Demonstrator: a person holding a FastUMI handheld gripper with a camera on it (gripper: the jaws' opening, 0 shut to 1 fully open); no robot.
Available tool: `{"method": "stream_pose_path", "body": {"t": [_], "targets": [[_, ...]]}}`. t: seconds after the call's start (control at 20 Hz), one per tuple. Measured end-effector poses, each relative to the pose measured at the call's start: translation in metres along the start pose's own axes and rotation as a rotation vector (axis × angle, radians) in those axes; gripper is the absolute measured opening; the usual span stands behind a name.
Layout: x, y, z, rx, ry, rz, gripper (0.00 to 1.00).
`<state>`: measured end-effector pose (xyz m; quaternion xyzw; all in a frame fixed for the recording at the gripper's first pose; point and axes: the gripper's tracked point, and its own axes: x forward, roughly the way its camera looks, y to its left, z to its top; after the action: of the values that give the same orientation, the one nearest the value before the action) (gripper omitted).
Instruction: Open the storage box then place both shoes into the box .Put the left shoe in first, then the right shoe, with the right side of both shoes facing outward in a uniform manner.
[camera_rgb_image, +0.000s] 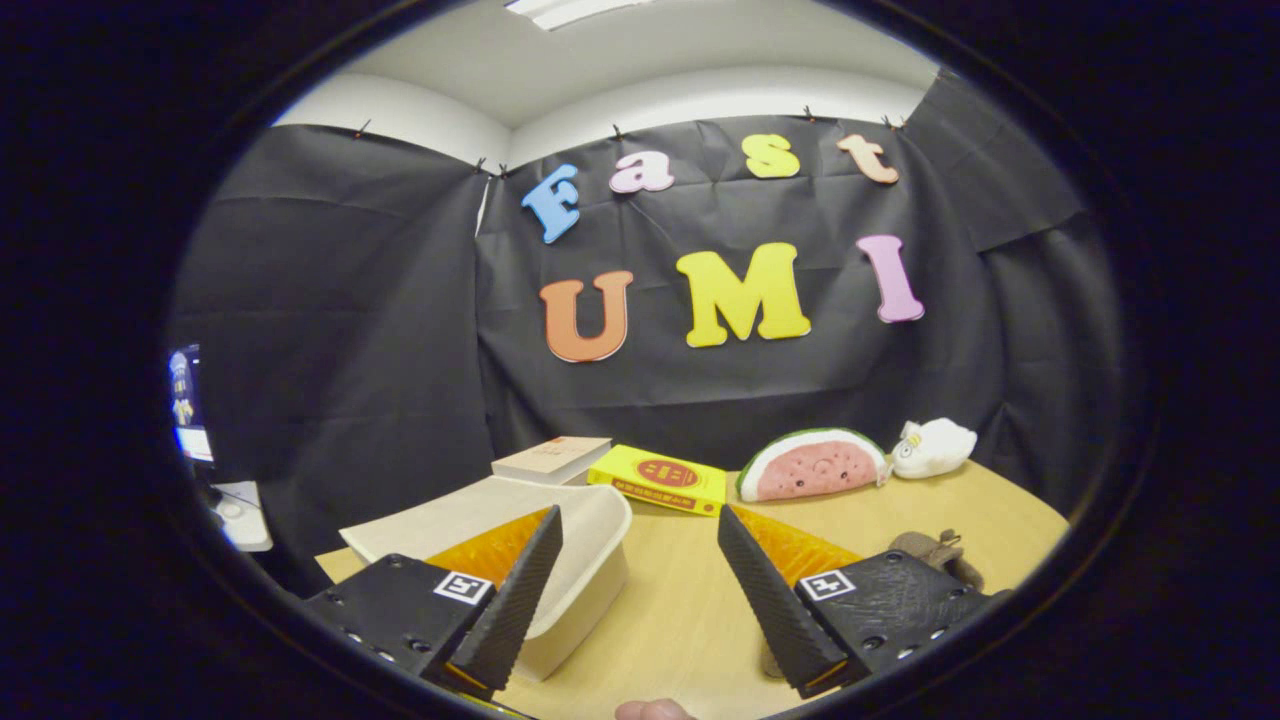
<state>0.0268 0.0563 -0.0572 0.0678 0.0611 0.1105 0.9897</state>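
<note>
A cream storage box (590, 570) stands on the wooden table (680, 610), just behind and partly hidden by my left finger (510, 600). Its flat lid (440, 520) is tilted up over the far left side, and part of the hollow inside shows at the near right. A brown shoe (935, 550) lies behind my right finger (770, 590), mostly covered by it. My gripper (637, 516) is open, low over the table, with only bare tabletop between its fingers. The box is to the left of the gap and the shoe to the right.
Along the back of the table lie a pale book (555, 458), a yellow box (665, 478), a watermelon plush (812, 465) and a white plush (932, 447). A screen (190, 400) stands off the table's left side. A person's fingertip (652, 710) shows near me.
</note>
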Motion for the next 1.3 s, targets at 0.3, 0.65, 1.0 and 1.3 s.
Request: {"method": "stream_pose_path", "body": {"t": [0.3,0.65,1.0,1.3], "targets": [[0.027,0.037,-0.038,0.169,0.097,0.138,0.95],[0.056,0.041,-0.057,0.392,0.153,0.181,0.95],[0.074,0.045,-0.073,0.574,0.227,0.238,0.96],[0.084,0.058,-0.086,0.765,0.331,0.314,0.95]]}}
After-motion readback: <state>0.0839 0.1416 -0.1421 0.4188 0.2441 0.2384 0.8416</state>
